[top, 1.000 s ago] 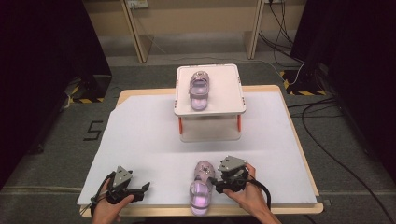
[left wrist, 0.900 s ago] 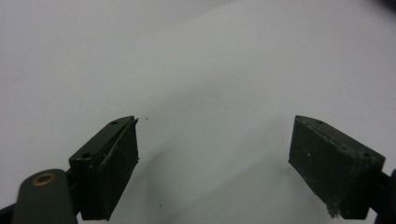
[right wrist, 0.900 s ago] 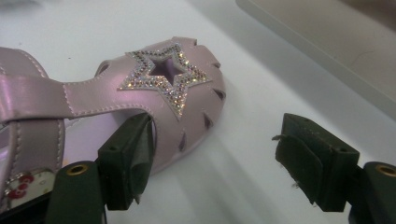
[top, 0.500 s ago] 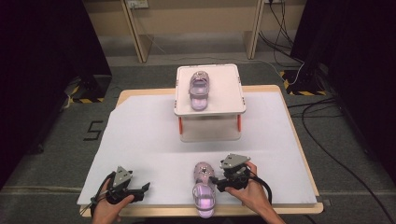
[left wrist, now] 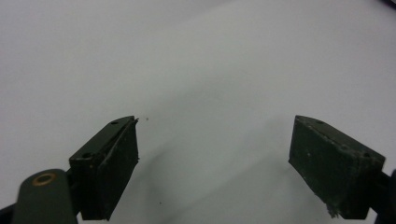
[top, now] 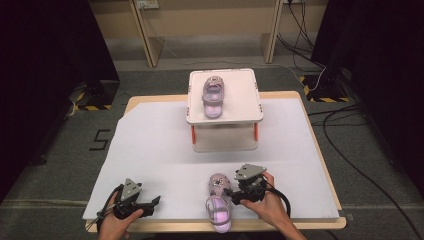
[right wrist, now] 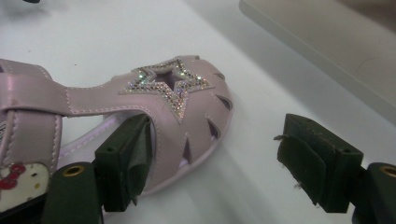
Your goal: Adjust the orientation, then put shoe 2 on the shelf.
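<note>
sandal (top: 218,205) slid toward table (top: 150,145) edge, turned slightly

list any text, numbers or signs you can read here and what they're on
"5": a dark mark on the grey floor left of the table.
Heel patch of the near sandal: a small red bow picture, with no readable words.
Yellow-black hazard stripes on the floor carry no text.

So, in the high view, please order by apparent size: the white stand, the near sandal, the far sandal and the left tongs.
1. White stand, clearly largest.
2. Near sandal.
3. Far sandal. It looks slightly smaller, but it lies farther from the camera, so the two may match.
4. Left tongs, about as long as a sandal; unsure.
</note>
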`<state>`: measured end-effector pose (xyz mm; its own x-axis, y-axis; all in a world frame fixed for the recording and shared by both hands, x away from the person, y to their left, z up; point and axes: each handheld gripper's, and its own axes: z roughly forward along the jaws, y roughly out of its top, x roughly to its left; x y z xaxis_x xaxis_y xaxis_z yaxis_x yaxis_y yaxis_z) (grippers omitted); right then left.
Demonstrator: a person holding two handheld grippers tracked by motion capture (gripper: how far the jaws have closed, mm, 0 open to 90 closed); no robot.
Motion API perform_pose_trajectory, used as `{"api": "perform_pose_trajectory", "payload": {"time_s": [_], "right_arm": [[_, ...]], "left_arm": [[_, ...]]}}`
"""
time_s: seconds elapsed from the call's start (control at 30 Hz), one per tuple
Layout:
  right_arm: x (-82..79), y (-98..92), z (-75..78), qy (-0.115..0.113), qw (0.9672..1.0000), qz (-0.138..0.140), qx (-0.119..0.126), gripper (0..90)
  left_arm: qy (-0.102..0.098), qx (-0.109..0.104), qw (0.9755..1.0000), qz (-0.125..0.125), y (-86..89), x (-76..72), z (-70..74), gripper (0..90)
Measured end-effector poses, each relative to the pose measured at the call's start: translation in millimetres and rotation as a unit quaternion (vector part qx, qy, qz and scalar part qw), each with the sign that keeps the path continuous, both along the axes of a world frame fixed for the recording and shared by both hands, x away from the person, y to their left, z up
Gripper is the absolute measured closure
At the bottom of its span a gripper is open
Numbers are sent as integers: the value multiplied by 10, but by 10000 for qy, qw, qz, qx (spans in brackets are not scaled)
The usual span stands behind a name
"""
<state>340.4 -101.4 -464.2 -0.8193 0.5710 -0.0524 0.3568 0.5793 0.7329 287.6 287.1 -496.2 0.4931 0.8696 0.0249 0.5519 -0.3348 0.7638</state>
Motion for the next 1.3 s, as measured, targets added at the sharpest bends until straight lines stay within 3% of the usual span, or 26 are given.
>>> {"api": "perform_pose_trajectory", "payload": {"time_s": [0.1,0.17,0.33,0.5,0.7,0.83,1.3], "right_arm": [[14,-51,17,270,9996,94,78,264],[25,-116,70,418,9979,85,483,265],[-16,-163,178,248,9969,29,742,269],[-190,-146,298,92,9947,21,1024,281],[-406,-52,322,-122,9946,149,1021,298],[-493,40,282,-222,9958,266,852,320],[-477,117,94,-220,9983,213,490,377]], "left_arm": [[-4,-18,10000,59,18,-10,-1,153],[-1,-22,10000,69,18,-16,1,153],[13,-14,10000,73,24,-18,-1,153],[7,-30,9999,95,26,-16,-2,153],[11,-19,9999,102,21,-9,-3,153],[12,-20,9999,98,18,-3,-7,153],[31,-8,10000,70,7,9,-10,153]]}}
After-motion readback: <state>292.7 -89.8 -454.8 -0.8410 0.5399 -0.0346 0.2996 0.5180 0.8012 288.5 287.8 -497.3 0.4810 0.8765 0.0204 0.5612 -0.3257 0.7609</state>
